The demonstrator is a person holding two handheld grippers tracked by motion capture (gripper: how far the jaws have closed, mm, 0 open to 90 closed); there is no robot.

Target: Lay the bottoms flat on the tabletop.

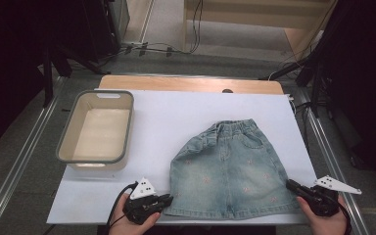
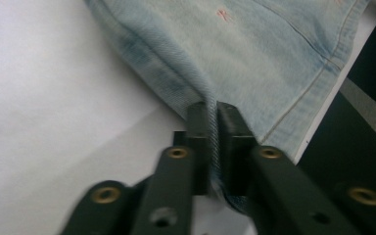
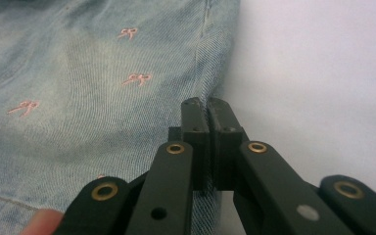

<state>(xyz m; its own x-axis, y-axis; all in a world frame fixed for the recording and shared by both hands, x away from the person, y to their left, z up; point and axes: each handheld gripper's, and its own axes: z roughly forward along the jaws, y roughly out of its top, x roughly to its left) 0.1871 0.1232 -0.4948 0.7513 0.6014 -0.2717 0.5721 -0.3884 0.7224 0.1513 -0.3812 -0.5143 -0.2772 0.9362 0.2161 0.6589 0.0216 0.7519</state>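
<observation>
denim skirt [image 1: 230, 169], flat at the near edge of the white worktop [image 1: 176, 115], waistband away from the person. left gripper [image 1: 165, 199] clamps its near left corner, right gripper [image 1: 292, 185] clamps its right side seam. beige tub [image 1: 66, 132] near the worktop's left edge.

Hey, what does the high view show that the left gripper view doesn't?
High view alone: the cream bin at the table's left, the skirt's elastic waistband, and the right gripper at the skirt's right hem corner. Left gripper view alone: denim pinched between the left gripper's closed jaws, up close. Both share the denim skirt on the white table cover.
</observation>
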